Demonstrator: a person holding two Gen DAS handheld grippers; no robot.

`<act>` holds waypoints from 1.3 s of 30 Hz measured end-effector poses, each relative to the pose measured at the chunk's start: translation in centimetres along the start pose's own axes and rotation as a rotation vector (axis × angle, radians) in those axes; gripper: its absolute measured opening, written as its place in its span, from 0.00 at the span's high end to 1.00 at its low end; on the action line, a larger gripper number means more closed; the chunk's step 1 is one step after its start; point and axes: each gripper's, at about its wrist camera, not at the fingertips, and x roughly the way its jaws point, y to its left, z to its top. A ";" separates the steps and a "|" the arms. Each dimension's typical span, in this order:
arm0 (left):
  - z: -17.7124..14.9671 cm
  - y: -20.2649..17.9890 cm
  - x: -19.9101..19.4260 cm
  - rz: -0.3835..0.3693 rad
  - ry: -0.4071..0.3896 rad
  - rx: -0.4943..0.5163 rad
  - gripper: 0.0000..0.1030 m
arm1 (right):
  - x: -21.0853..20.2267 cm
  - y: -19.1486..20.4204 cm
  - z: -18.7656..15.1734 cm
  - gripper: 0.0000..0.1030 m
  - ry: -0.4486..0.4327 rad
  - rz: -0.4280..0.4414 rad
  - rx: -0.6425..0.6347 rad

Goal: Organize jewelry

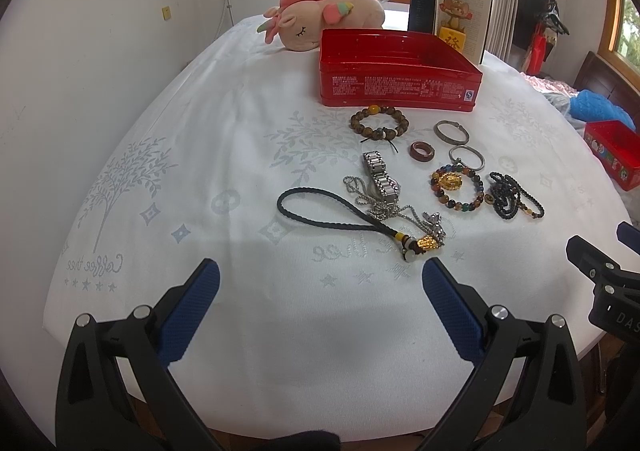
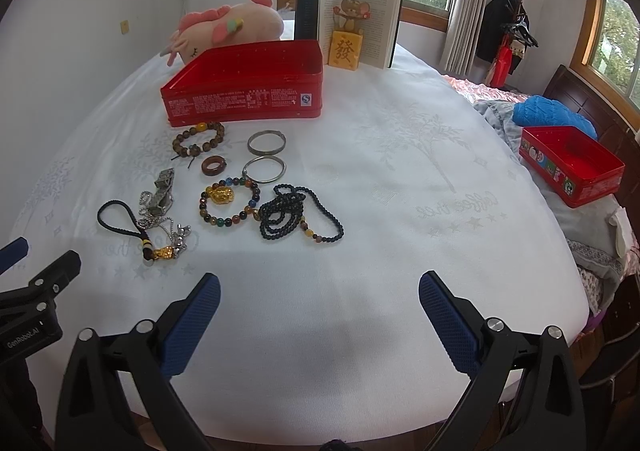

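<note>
**Left wrist and right wrist views: both grippers spread wide, jewelry loose on the cloth**

Left wrist view cuts off my own gripper bodies at the bottom edge, and the white tablecloth (image 1: 200, 191) curves away at the rim. From this angle I cannot see the floor of the red tin (image 1: 396, 69), so I cannot tell what it holds. A second red tin (image 2: 572, 167) sits off the table to the right.

Jewelry lies in 1 cluster just in front of the big tin: wooden bead bracelet (image 1: 379, 123), black bead necklace (image 2: 298, 217), black cord charm (image 1: 320, 207), watch (image 1: 382, 179) tangled with a silver chain, hard to separate.

My left gripper (image 1: 320, 283) and right gripper (image 2: 319, 285) hover low over bare cloth, fingers wide apart, holding nothing.
</note>
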 end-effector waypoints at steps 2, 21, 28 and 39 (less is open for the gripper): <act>0.0 0.0 0.0 0.000 -0.001 0.000 0.03 | 0.0 0.0 0.0 0.04 0.000 0.000 0.000; -0.8 0.3 0.5 -0.002 -0.003 0.001 0.03 | 0.1 0.1 0.1 0.04 0.002 0.000 0.000; -0.4 0.9 0.8 -0.049 -0.008 -0.018 0.03 | 0.9 0.3 0.1 0.04 -0.011 0.023 0.008; 1.4 2.0 2.8 -0.105 0.045 -0.041 0.04 | 2.9 -1.1 2.4 0.04 0.027 0.166 0.005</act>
